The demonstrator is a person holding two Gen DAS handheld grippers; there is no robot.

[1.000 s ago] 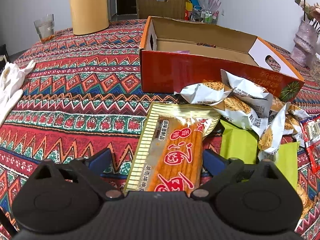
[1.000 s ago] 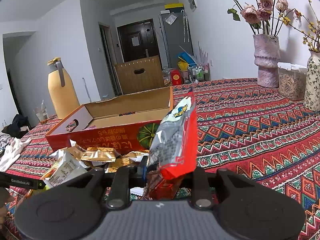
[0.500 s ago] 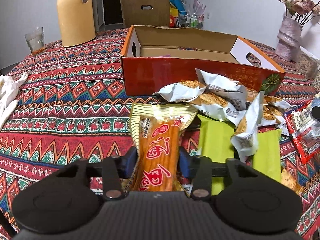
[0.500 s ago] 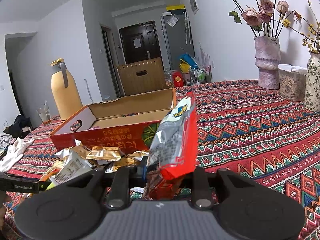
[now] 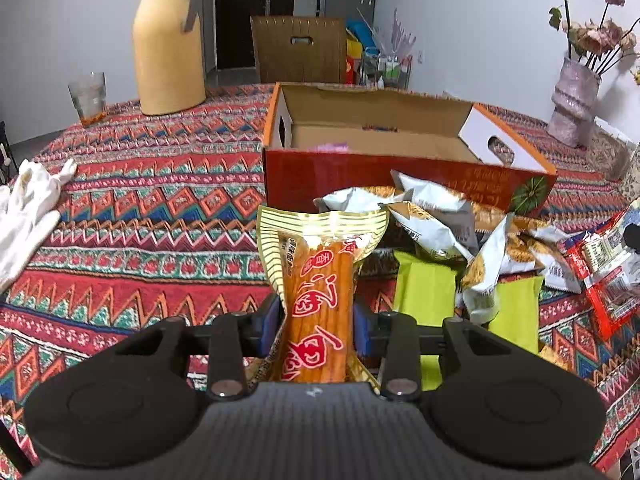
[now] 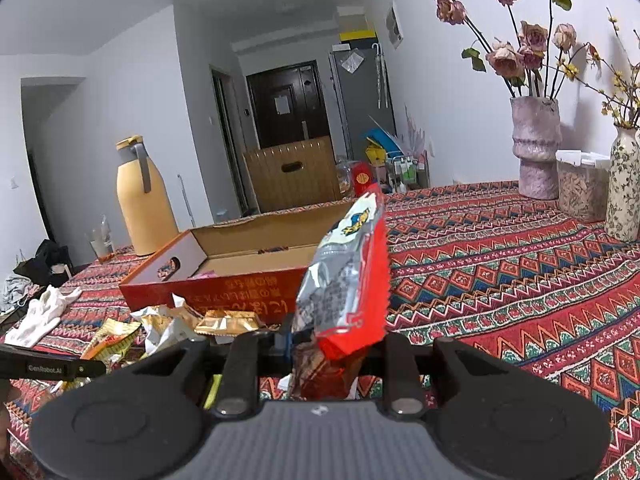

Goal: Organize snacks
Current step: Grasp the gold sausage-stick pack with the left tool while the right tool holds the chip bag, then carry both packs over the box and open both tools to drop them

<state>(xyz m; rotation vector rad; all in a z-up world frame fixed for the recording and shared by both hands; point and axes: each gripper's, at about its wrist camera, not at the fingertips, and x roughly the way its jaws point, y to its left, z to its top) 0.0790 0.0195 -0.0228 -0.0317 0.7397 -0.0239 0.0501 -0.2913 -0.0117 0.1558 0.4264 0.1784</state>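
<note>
Both grippers clamped on snack packets, held above the patterned tablecloth (image 5: 152, 216).
An orange stick-snack packet (image 5: 320, 296), glossy with gold striped top, is pinched upright between the left gripper (image 5: 316, 330) jaws. A crinkled red-and-silver foil packet (image 6: 346, 280) is pinched in the right gripper (image 6: 324, 344), tilted right. Behind lies the open red cardboard box (image 5: 400, 172); loose silver packets (image 5: 424, 216) and flat green packets (image 5: 424, 292) are piled before it.

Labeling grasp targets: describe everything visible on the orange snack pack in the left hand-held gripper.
The orange snack pack is a long glossy plastic packet: orange centre with red characters, gold-striped edges, flared crimped top. It points away from the camera towards the open cardboard box. The left hand-held gripper is shut on its middle, creasing it; its lower end is hidden.
</note>
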